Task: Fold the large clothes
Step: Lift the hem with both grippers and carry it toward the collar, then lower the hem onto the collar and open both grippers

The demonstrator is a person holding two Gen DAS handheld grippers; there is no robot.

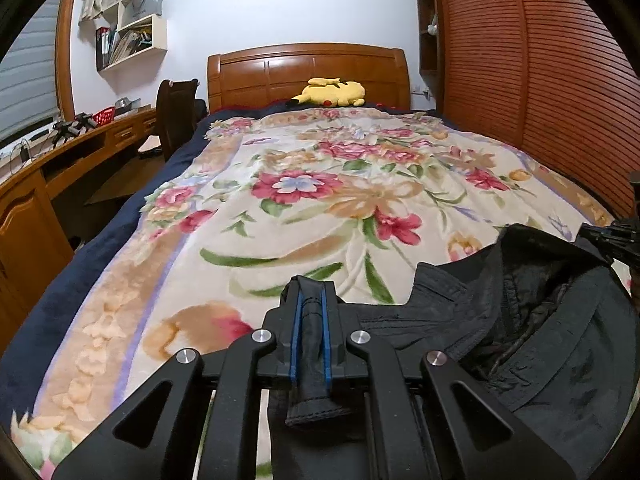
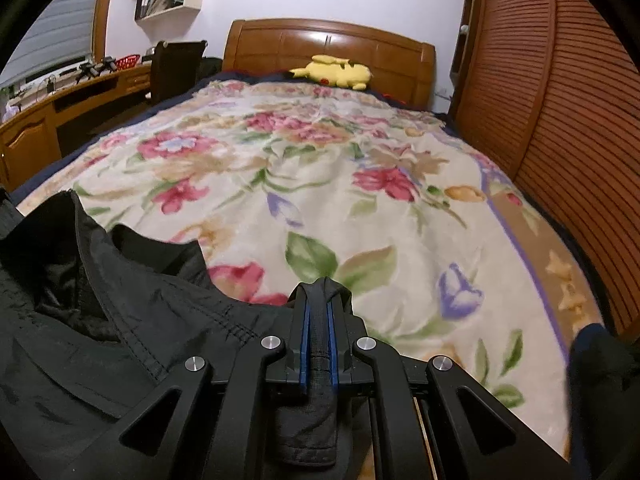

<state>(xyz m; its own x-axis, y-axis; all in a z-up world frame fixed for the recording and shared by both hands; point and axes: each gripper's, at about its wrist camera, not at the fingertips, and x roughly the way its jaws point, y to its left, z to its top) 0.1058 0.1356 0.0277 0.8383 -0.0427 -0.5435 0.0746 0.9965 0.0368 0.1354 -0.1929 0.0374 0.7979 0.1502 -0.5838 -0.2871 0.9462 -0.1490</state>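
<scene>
Nearest the lens in each view, a black hem pinched between blue pads: left gripper (image 1: 311, 300) with jaws pressed together on one edge of the black jacket (image 1: 520, 312), right gripper (image 2: 321, 300) likewise clamped on another edge of it. Garment slung between the two, sagging in a loose bowl over the near end of the floral blanket (image 1: 280, 200), lining showing, collar area bunched and rumpled, nowhere near flat.

Biggest risk: laying it down as it hangs, with trapped folds and a crooked shape, caused by slack fabric between the two grips and no tension across the span. Next: dragging the plush blanket along under the cloth and rucking it, caused by sliding low across the bed (image 2: 532, 264) rather than lifting clear. Then: one hem slipping out, likely where the slick shell is held only by a narrow strip in the pads. Smallest: far-off yellow plush toy (image 1: 334, 92) by the headboard (image 1: 308, 68), well apart, hardly in danger unless thrown far forward
</scene>
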